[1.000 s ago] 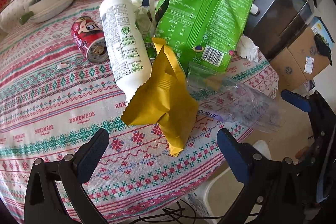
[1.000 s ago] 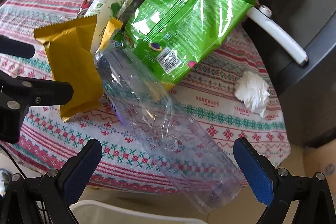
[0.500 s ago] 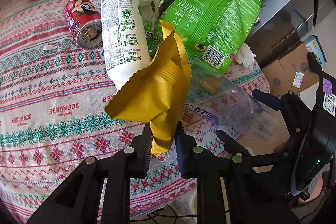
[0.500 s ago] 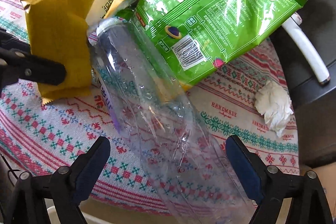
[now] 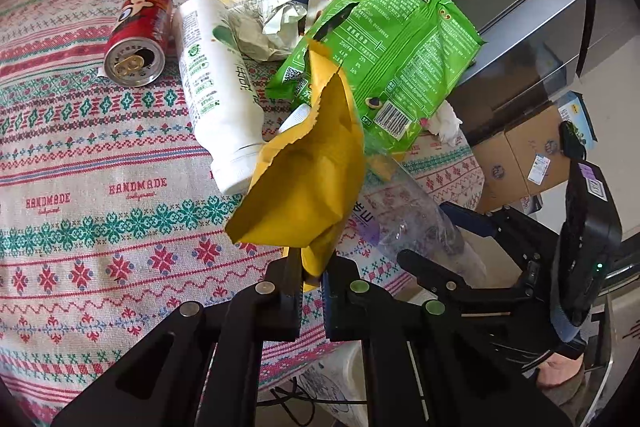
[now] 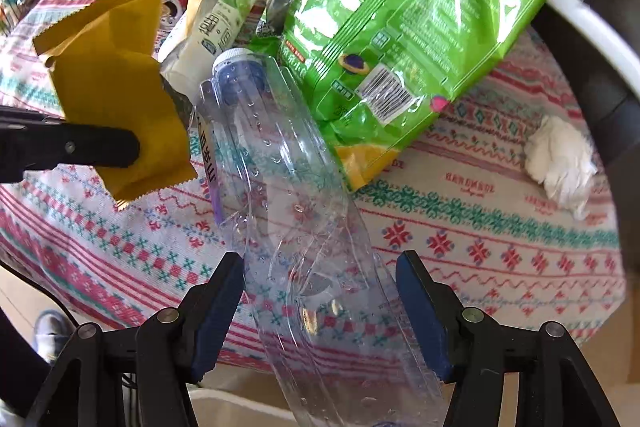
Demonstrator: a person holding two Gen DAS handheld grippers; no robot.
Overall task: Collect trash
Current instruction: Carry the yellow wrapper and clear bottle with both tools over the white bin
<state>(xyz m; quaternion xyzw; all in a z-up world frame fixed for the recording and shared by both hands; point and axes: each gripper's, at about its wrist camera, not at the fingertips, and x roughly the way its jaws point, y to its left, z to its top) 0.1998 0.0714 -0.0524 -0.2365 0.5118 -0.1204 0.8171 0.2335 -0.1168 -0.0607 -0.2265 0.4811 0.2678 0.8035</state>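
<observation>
Right wrist view: the clear plastic bottle [image 6: 304,211] is seen lying lengthwise along the line of the right gripper [image 6: 320,301], cap end away, base overhanging the table edge — its jaws have just been closing around it, not yet pressing. The left gripper [image 5: 310,291] is clenched on the yellow wrapper [image 5: 308,179], lifted just beside.

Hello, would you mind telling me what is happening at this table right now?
A person is clearing trash off a patterned tablecloth with a handheld gripper in each hand. The left gripper has just closed on a yellow wrapper and holds it above the cloth. The right gripper has been closing around a clear plastic bottle lying at the table edge; one pad is at the bottle, the other is not yet touching. A green snack bag, a white bottle and a red can remain on the table.
</observation>
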